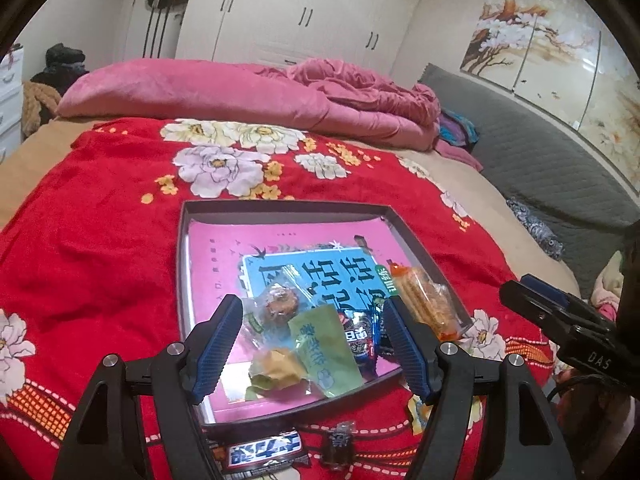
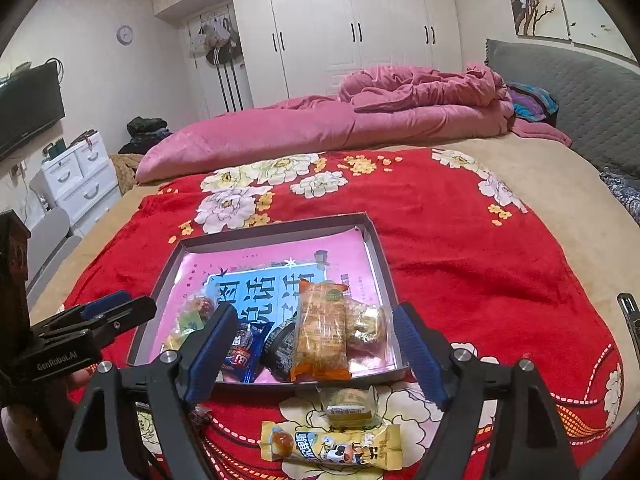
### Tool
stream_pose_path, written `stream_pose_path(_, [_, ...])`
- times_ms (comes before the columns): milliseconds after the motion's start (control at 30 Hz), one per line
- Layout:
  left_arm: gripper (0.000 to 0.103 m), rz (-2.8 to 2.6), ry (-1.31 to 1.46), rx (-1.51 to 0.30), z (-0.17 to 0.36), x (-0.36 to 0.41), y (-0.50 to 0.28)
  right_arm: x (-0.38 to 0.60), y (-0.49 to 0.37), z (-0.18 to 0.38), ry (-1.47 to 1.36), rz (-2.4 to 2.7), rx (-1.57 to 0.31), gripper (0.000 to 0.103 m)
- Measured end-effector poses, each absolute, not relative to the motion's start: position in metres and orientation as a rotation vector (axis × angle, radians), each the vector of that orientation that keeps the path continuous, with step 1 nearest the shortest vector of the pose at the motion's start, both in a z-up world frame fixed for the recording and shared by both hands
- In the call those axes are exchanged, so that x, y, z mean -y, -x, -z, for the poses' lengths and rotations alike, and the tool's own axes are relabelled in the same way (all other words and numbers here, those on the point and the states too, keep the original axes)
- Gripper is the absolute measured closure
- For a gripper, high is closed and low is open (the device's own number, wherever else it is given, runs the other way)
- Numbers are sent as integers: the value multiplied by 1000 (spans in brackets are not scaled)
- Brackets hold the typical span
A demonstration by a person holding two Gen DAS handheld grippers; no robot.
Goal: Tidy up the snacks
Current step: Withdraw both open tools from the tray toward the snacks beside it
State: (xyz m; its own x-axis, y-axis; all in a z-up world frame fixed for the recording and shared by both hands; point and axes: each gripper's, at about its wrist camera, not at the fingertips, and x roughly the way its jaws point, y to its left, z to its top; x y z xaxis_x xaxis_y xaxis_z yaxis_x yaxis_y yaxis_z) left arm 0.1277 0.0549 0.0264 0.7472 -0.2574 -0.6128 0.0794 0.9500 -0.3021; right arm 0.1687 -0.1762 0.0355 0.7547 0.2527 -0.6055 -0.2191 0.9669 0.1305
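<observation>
Still outside the box [image 2: 376, 236], on the red blanket [image 2: 460, 240] just short of its near wall: a yellow snack bar [image 2: 330, 446] lying crosswise, long axis left to right, with a small clear-wrapped cake [image 2: 348, 406] between it and the box. Directly below and ahead of the right gripper [image 2: 316, 354], fingers spread wide and empty, so probably nearer to that hand. Left gripper [image 1: 314, 346] likewise parted and empty, hovering over the box's near end, with a Snickers bar [image 1: 264, 450] and a dark candy [image 1: 338, 446] on the blanket beneath it.

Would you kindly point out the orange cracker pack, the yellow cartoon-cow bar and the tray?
orange cracker pack [image 2: 322, 334], right wrist view, wrapper middle.
yellow cartoon-cow bar [image 2: 332, 449], right wrist view, wrapper middle.
tray [image 2: 276, 229], right wrist view, far wall.
</observation>
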Motion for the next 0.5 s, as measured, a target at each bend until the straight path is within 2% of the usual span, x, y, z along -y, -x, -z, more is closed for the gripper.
stream_pose_path(500, [29,103,307,-675,-28,-86,-107,187,-157,-45,-80,-251,-642,23])
